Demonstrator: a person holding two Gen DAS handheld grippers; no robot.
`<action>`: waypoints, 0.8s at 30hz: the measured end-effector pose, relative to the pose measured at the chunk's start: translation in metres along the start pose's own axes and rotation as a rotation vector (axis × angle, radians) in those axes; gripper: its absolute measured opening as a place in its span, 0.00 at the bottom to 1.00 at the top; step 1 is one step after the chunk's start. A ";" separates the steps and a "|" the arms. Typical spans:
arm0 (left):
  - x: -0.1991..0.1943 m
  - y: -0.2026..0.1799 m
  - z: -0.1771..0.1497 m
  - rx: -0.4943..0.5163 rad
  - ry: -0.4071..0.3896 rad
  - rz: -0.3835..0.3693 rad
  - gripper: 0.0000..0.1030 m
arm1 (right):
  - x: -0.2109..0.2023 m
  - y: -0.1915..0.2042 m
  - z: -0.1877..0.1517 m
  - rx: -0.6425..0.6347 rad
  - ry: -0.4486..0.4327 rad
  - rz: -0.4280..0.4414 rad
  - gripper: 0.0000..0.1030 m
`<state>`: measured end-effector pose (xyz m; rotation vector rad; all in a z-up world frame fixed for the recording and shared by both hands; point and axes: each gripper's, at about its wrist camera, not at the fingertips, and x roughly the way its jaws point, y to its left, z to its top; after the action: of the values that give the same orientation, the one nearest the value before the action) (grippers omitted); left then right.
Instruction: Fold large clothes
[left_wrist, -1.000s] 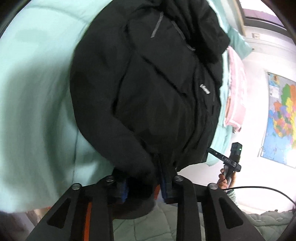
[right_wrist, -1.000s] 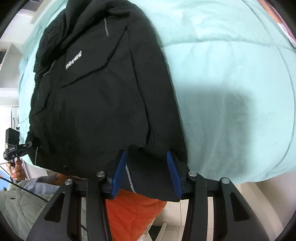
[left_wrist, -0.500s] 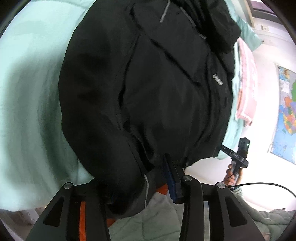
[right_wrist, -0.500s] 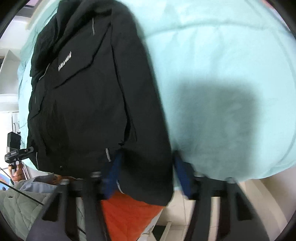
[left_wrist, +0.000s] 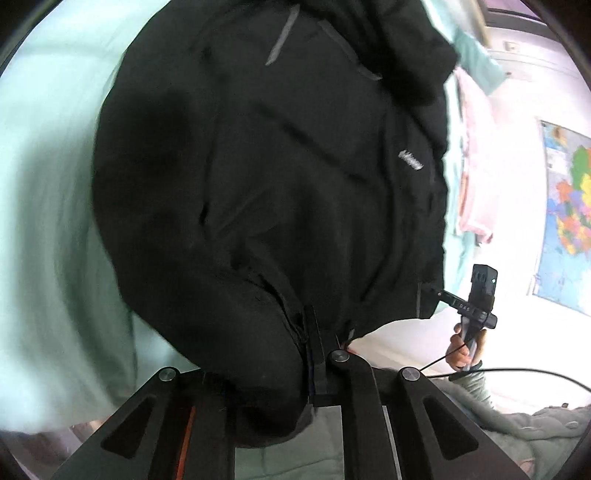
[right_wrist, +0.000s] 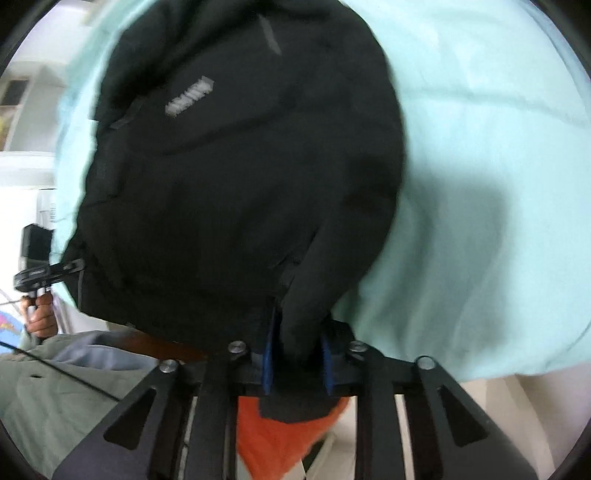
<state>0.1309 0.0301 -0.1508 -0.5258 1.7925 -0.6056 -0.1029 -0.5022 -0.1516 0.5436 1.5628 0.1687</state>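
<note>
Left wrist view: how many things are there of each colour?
Black: 1, the black padded jacket
Mint green: 1, the mint green bed sheet
Pink: 1, the pink folded cloth
Many colours: 1, the colourful wall map
Total: 4

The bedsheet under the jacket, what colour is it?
Pale mint green bedsheet, clearest in the right wrist view.

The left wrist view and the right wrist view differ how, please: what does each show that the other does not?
Only the left wrist view shows a wall map and pink cloth. Only the right wrist view shows orange fabric below the right gripper, whose jaws are closing on the hem. Both show the black jacket, its chest logo and the mint bedsheet.
</note>
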 end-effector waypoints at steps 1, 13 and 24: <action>0.003 0.000 -0.001 -0.013 0.002 -0.002 0.14 | 0.005 -0.007 -0.002 0.022 0.014 0.019 0.34; -0.057 -0.033 0.017 0.013 -0.212 -0.139 0.11 | -0.043 0.040 0.036 -0.030 -0.161 0.061 0.18; -0.166 -0.059 0.088 0.001 -0.510 -0.312 0.12 | -0.152 0.073 0.126 0.046 -0.479 0.237 0.18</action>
<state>0.2652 0.0757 -0.0147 -0.8828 1.2373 -0.6165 0.0325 -0.5330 0.0065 0.7453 1.0378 0.1678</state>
